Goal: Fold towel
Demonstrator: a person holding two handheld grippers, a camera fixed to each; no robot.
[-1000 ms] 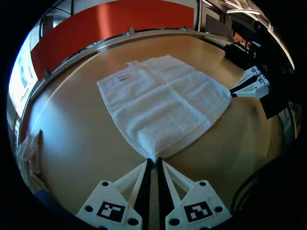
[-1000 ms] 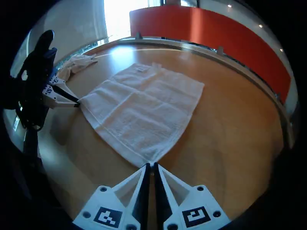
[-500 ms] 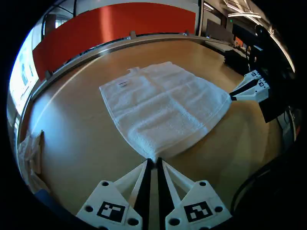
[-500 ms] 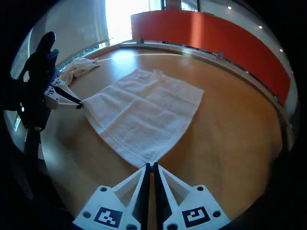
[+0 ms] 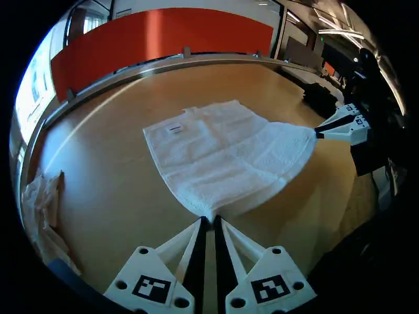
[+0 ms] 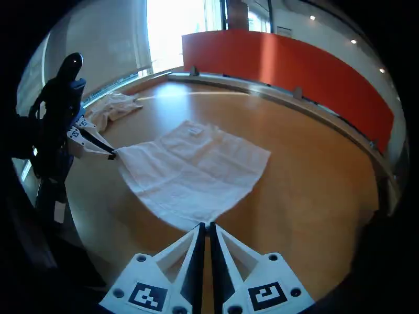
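The left tongs [image 5: 209, 219] are drawn in until only a thin slit stays between the two black-edged fingers, and one corner of the towel [image 5: 225, 152] is pinched at their tips. The right tongs [image 6: 205, 225] are closed just as narrowly on the neighbouring corner. In the left gripper view the right tongs [image 5: 317, 132] come in from the far right; in the right gripper view the left tongs [image 6: 111, 155] come in from the far left, held by a dark-gloved hand [image 6: 55, 118].

The towel is white terry, nubby and thick, with a flatter woven band along its hem and a small sewn label [image 5: 174, 128] near the far edge. It spreads forward from both pairs of tongs. The hem between the two gripped corners hangs in a soft curve above a shadow, while the far part lies flat on the table [image 5: 105, 172].

The table is smooth, glossy wood with a curved metal rim [image 6: 283, 94]. Beyond it stands a flat orange panel [image 5: 157, 36]. A crumpled pale cloth [image 5: 42, 209] lies well to the left of the left tongs.
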